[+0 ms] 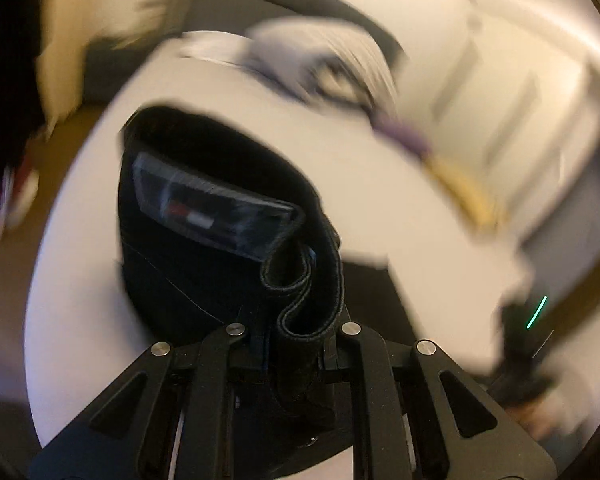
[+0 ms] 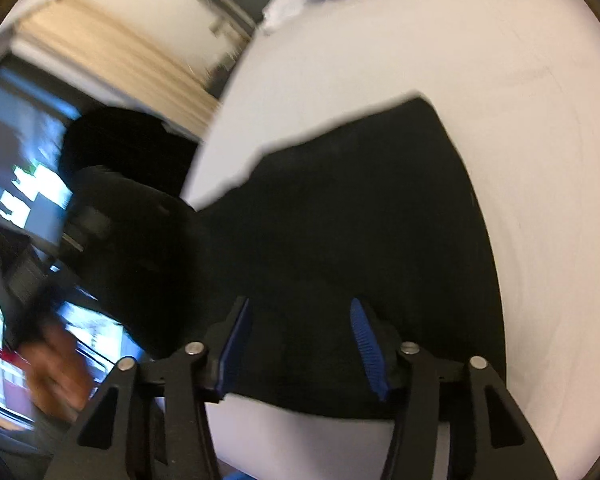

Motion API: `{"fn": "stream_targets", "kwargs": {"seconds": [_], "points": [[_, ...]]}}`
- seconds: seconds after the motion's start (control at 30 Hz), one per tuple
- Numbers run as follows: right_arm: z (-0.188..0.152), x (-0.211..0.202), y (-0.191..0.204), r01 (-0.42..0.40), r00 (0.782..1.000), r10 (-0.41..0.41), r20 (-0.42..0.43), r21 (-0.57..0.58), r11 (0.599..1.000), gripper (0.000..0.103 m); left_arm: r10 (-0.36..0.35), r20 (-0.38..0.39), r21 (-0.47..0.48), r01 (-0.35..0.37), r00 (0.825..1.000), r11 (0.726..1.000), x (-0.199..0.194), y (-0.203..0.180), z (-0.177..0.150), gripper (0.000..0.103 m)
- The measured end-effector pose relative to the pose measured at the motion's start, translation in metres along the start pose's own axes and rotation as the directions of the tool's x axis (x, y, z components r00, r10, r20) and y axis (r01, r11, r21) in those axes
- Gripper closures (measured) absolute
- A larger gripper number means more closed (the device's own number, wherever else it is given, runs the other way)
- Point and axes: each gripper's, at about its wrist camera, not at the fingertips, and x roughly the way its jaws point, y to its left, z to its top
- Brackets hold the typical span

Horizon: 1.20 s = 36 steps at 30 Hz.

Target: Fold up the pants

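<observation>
Left tongs [image 1: 296,344] pinched the pants' [image 1: 204,240] thick, stitched waistband, lifting it clear of the round white counter [image 1: 380,208], presumably to carry it over for a fold. Right tongs [image 2: 300,344] stood spread, blue ribbed pads [image 2: 366,344] straddling the flat black cloth near the counter's near edge without pressing it.

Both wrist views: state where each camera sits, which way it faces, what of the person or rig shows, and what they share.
Left wrist: on the left hand-held gripper, looking down along shut fingers clamping the black pants over the white table; the other gripper shows at right.
Right wrist: on the right hand-held gripper, looking down over the pants between its blue pads; a hand shows at left.
Shared: pants, table, clothes pile.
</observation>
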Motion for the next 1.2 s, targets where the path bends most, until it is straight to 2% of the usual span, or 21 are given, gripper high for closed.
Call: {"fn": "stream_targets", "kwargs": {"seconds": [0.1,0.17,0.27,0.4,0.5,0.57,0.63,0.73,0.8,0.9,0.97,1.07,1.2], "points": [[0.016,-0.001,-0.016,-0.087,0.996,0.087,-0.005,0.074,0.993,0.039,0.032,-0.121,0.150,-0.014,0.992,0.989,0.046,-0.050,-0.035,0.090],[0.024,0.003,-0.024,-0.133,0.990,0.136,-0.022,0.107,0.985,0.035,0.045,-0.156,0.223,-0.009,0.987,0.975,0.054,-0.069,-0.055,0.090],[0.035,0.010,-0.027,-0.148,0.987,0.153,-0.044,0.105,0.983,0.034,0.076,-0.180,0.319,-0.014,0.981,0.948,0.056,-0.092,-0.082,0.090],[0.040,0.021,-0.018,-0.183,0.979,0.191,-0.071,0.106,0.977,0.029,0.098,-0.180,0.347,-0.030,0.979,0.937,0.055,-0.101,-0.095,0.090],[0.047,0.030,-0.005,-0.161,0.980,0.168,-0.105,0.065,0.985,0.028,0.124,-0.163,0.395,-0.051,0.979,0.917,0.054,-0.105,-0.103,0.090],[0.051,0.038,0.005,-0.141,0.980,0.145,-0.140,0.037,0.989,0.028,0.128,-0.162,0.399,-0.054,0.978,0.915,0.053,-0.105,-0.108,0.090],[0.057,0.046,0.016,-0.105,0.977,0.103,-0.185,-0.002,0.994,0.028,0.133,-0.166,0.402,-0.056,0.977,0.914,0.064,-0.128,-0.107,0.090],[0.066,0.061,0.029,-0.047,0.970,0.033,-0.242,-0.051,0.998,0.028,0.139,-0.169,0.406,-0.059,0.976,0.912,0.067,-0.137,-0.107,0.090],[0.067,0.067,0.035,-0.010,0.963,-0.016,-0.268,-0.096,0.995,0.033,0.141,-0.174,0.406,-0.060,0.975,0.912,0.070,-0.142,-0.105,0.090],[0.064,0.068,0.035,0.051,0.954,-0.094,-0.284,-0.155,0.987,0.049,0.145,-0.185,0.401,-0.061,0.972,0.914,0.074,-0.142,-0.097,0.090],[0.064,0.064,0.031,0.078,0.953,-0.122,-0.276,-0.163,0.984,0.065,0.143,-0.189,0.392,-0.059,0.972,0.918,0.075,-0.141,-0.093,0.090],[0.064,0.059,0.027,0.091,0.956,-0.132,-0.261,-0.164,0.982,0.075,0.142,-0.191,0.390,-0.057,0.971,0.919,0.076,-0.143,-0.092,0.090],[0.062,0.059,0.033,0.107,0.958,-0.155,-0.241,-0.199,0.974,0.078,0.144,-0.196,0.387,-0.058,0.970,0.920,0.083,-0.138,-0.089,0.090]]}}
